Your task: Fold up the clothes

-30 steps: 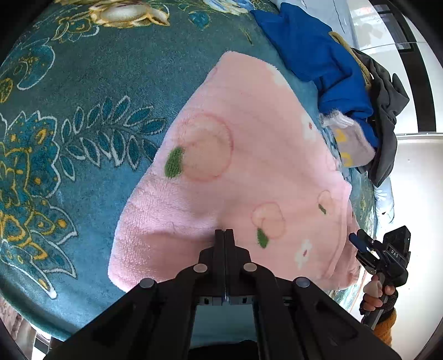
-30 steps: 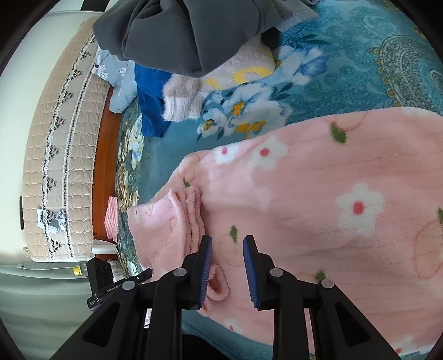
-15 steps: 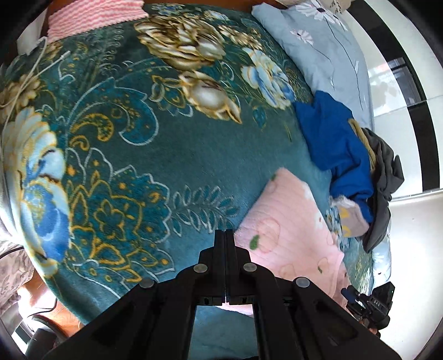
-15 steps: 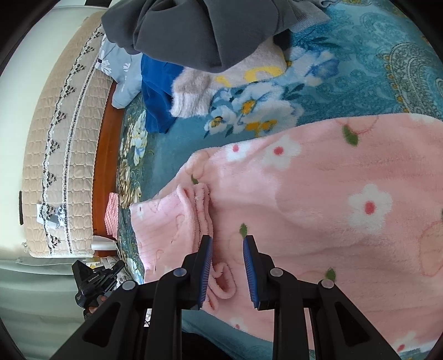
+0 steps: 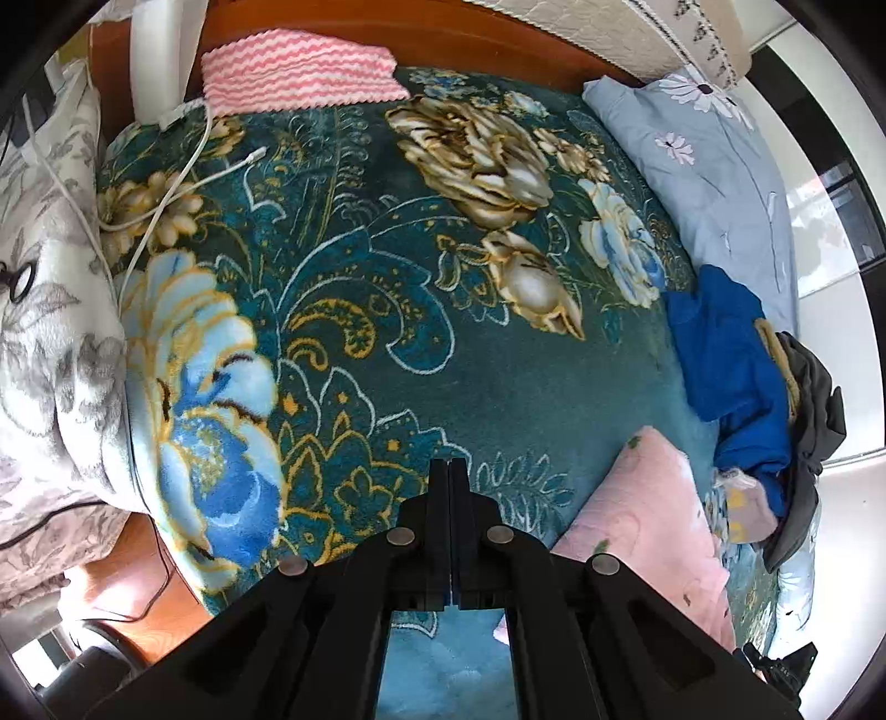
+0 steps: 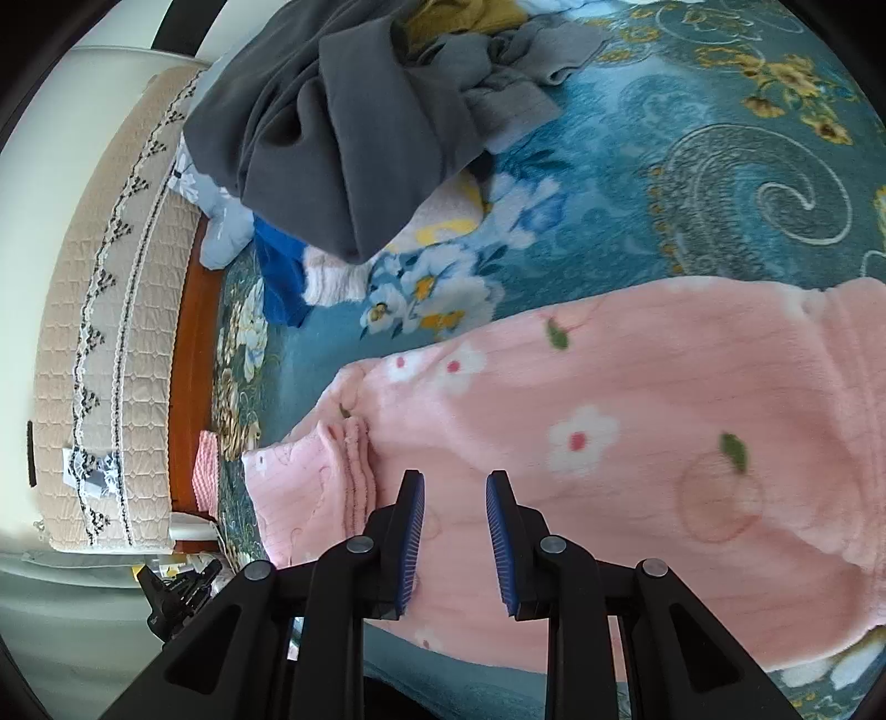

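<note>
A pink fleece garment (image 6: pixel 637 443) printed with peaches and flowers lies folded on the teal floral blanket (image 6: pixel 692 166). My right gripper (image 6: pixel 454 498) hovers just above its near edge, open, nothing between the blue pads (image 6: pixel 412 531). Beside it a folded cuff (image 6: pixel 354 471) of the garment sticks up. In the left wrist view the same pink garment (image 5: pixel 648 520) lies low right, and my left gripper (image 5: pixel 449 482) is shut and empty, raised over the blanket (image 5: pixel 387 310) well to the garment's left.
A pile of unfolded clothes sits past the pink garment: dark grey (image 6: pixel 343 127), blue (image 5: pixel 731 365) and a pale fuzzy piece (image 6: pixel 332 277). A pink striped cloth (image 5: pixel 299 72), white cables (image 5: pixel 166 183), a light blue pillow (image 5: pixel 703 160) and the wooden headboard (image 5: pixel 443 33) lie at the bed's head.
My left gripper has pulled away from the pink garment, which has shrunk to the lower right of its view. The right gripper has shifted slightly over the garment's edge and stays open.
</note>
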Available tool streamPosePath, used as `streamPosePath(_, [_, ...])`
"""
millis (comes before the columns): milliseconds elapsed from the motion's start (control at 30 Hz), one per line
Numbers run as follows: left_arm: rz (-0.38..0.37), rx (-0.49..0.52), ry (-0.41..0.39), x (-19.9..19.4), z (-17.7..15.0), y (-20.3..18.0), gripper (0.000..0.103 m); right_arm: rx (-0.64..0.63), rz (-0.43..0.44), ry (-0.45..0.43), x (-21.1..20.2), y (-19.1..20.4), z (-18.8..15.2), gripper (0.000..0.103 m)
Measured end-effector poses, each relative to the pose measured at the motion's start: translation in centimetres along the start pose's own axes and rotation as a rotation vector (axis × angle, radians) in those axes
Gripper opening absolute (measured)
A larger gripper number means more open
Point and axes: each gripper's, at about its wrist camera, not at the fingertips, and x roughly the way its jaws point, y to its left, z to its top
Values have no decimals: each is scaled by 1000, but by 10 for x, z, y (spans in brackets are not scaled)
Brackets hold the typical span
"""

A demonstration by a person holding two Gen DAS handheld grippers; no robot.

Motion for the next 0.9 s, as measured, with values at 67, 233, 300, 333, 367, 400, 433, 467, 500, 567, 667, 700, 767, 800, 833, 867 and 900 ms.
streamPosePath(67, [-30, -27, 24, 5, -4, 5, 22, 11, -12, -29, -14, -8, -1, 29])
streamPosePath(233, [5, -4, 14, 2, -11, 4, 52, 45, -28, -94, -46, -30, -7, 48])
streamPosePath(300, [18, 14, 4, -3, -14, 2, 56, 59, -38, -104, -57, -42, -11, 49])
streamPosePath(333, [33, 30, -4, -6, -17, 0, 58, 66, -46, -109, -63, -49, -14, 50])
streamPosePath(367, [49, 47, -9, -7, -18, -3, 58, 76, -55, -113, -69, -57, -18, 50])
streamPosePath(400, [66, 65, -11, -8, -21, -6, 58, 91, -64, -118, -74, -67, -21, 51])
streamPosePath(433, [83, 83, -12, -9, -24, -9, 59, 109, -73, -124, -81, -78, -25, 52])
streamPosePath(467, [101, 97, -13, -9, -28, -12, 59, 134, -84, -134, -88, -92, -31, 52])
streamPosePath(500, [118, 116, -10, -9, -31, -16, 59, 164, -95, -145, -95, -106, -37, 52])
streamPosePath(567, [138, 160, -11, -8, -36, -28, 59, 218, -95, -161, -107, -133, -48, 53])
streamPosePath(667, [134, 278, -31, -9, -51, -60, 59, 294, -76, -172, -117, -169, -65, 61])
streamPosePath(700, [125, 323, -38, -10, -57, -72, 59, 322, -68, -162, -116, -178, -71, 61])
streamPosePath(767, [94, 410, -45, -10, -68, -96, 59, 367, -52, -145, -112, -192, -80, 61])
streamPosePath(800, [73, 448, -47, -9, -74, -107, 59, 380, -47, -149, -110, -196, -84, 61])
streamPosePath(833, [31, 483, -32, -7, -81, -117, 59, 393, -36, -154, -108, -199, -87, 61])
streamPosePath(867, [-13, 517, -17, -4, -87, -127, 59, 408, -15, -159, -104, -201, -89, 61])
streamPosePath(900, [-56, 552, -2, -2, -93, -137, 59, 422, 6, -165, -101, -203, -91, 61])
